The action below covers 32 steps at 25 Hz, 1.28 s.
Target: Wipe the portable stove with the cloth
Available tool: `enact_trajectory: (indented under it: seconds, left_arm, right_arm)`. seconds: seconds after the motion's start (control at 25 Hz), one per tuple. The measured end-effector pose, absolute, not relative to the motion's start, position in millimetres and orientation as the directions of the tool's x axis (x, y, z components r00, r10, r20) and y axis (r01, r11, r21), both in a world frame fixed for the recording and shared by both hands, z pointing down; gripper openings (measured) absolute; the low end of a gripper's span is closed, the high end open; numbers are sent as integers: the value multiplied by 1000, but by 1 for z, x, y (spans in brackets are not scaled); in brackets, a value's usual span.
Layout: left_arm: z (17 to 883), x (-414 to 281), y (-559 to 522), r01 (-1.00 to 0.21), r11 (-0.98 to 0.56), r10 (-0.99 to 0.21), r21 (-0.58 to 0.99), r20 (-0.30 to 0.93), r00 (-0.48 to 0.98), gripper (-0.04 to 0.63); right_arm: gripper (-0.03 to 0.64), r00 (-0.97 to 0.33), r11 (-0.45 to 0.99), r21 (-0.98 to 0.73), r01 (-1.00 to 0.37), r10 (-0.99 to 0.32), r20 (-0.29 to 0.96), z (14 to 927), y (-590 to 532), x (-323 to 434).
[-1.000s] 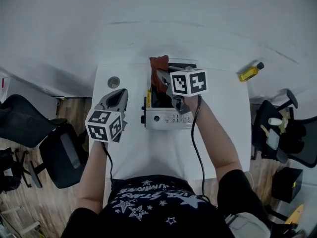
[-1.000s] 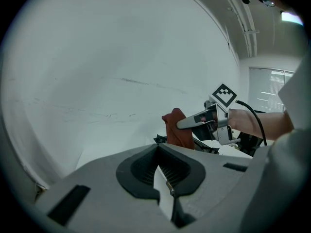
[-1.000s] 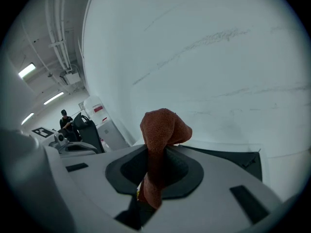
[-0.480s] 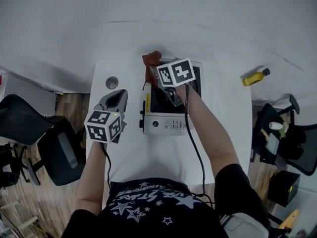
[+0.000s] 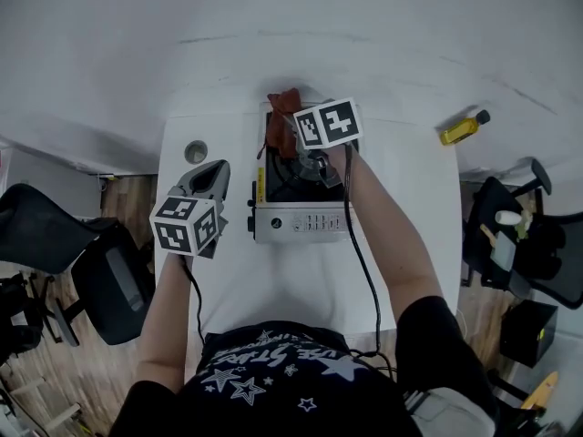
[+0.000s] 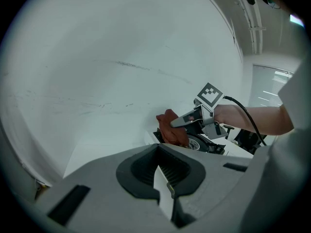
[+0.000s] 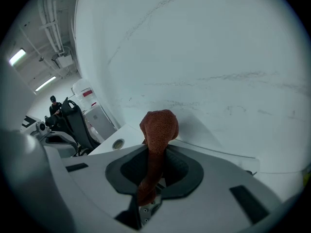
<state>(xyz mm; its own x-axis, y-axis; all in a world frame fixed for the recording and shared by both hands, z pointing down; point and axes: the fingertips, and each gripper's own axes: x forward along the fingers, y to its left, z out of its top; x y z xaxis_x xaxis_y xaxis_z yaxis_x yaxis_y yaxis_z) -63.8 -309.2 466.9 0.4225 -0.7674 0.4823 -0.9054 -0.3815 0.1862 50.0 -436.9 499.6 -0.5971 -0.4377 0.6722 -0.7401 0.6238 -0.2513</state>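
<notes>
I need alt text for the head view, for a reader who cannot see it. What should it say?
Seen from above, the right gripper holds a red-brown cloth at the far left corner of a portable stove on a white table. The left gripper hangs empty beside the stove, on its left.

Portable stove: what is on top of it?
The red cloth, pinched in the right gripper, is over the stove's far left corner. The gripper covers part of the burner.
</notes>
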Motion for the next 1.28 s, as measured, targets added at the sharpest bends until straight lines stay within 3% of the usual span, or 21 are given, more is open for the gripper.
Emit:
enact_trajectory:
  seconds: [0.48,1.28]
  left_arm:
    - [467,-26,-316,-880,-430,-740,205,478,473,6]
    - [463,-2,-318,-857,-463,-720,226,468,512,6]
  right_arm:
    - [61,-482,517,-187,-835,-525,701,499,-446,142]
    - [61,-378,303,-236,-923,-608,698,497,-430,245]
